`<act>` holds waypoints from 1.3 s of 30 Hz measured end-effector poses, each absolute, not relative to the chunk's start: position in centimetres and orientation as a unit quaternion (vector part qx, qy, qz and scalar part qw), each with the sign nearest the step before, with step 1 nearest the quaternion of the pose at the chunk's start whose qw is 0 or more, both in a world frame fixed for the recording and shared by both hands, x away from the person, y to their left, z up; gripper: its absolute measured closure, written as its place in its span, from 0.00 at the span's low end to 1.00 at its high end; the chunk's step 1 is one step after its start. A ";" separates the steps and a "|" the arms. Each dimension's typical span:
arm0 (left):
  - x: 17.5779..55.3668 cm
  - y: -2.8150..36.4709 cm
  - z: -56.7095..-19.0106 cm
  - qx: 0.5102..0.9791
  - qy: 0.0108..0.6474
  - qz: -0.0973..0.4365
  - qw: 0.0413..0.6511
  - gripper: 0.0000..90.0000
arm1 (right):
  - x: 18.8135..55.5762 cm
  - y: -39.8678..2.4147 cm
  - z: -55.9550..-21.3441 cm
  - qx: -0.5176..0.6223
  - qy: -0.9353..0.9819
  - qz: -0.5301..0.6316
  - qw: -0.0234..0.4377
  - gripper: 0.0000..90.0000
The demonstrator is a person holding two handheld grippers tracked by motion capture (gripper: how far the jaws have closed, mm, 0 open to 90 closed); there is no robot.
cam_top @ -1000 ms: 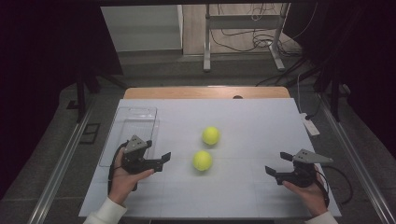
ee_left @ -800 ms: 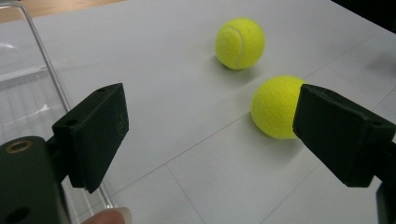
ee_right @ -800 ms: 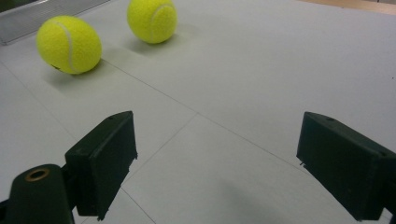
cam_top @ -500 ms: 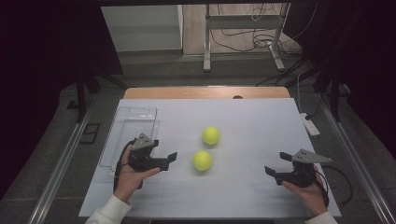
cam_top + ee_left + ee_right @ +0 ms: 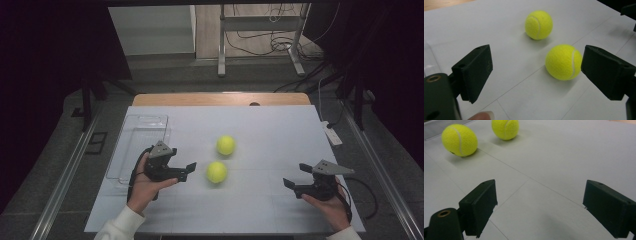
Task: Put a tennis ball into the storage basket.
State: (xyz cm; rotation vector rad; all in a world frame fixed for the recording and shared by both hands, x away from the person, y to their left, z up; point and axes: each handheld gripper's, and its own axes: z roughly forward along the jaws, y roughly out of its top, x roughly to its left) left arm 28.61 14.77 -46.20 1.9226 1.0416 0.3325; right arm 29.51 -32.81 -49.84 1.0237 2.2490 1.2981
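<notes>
High view: the nearer tennis ball (image 5: pixel 216 171) serves as the landmark here, lying on the white surface (image 5: pixel 260 200) with the left claw (image 5: pixel 192 169) just to its left, jaws apart and nothing between them, aimed at the ball and not yet touching it. A second tennis ball (image 5: pixel 225 145) sits just beyond the nearer one, apart from it, and a clear plastic tray (image 5: pixel 135 145) lies well to the left of it, past the left hand (image 5: pixel 145 187). The right claw (image 5: pixel 289 185) rests well to the right of the nearer ball, jaws also spread and empty. In the left gripper view the nearer ball (image 5: pixel 563 62) sits close to the right-hand jaw rather than centred in the gap, with the second ball (image 5: pixel 538 24) farther off. The step in hand looks like a reach to grasp the nearer ball. To do it well, the claw should shift sideways until the ball is centred between the jaws, come forward low over the surface so the pads meet the widest part, and close gently; a one-sided touch would likely send the ball rolling toward the second one
</notes>
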 end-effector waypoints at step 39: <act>30.8 10.3 -46.5 0.817 0.379 0.082 0.426 0.11 | 29.6 -32.8 -49.9 0.360 0.796 0.453 0.176 0.14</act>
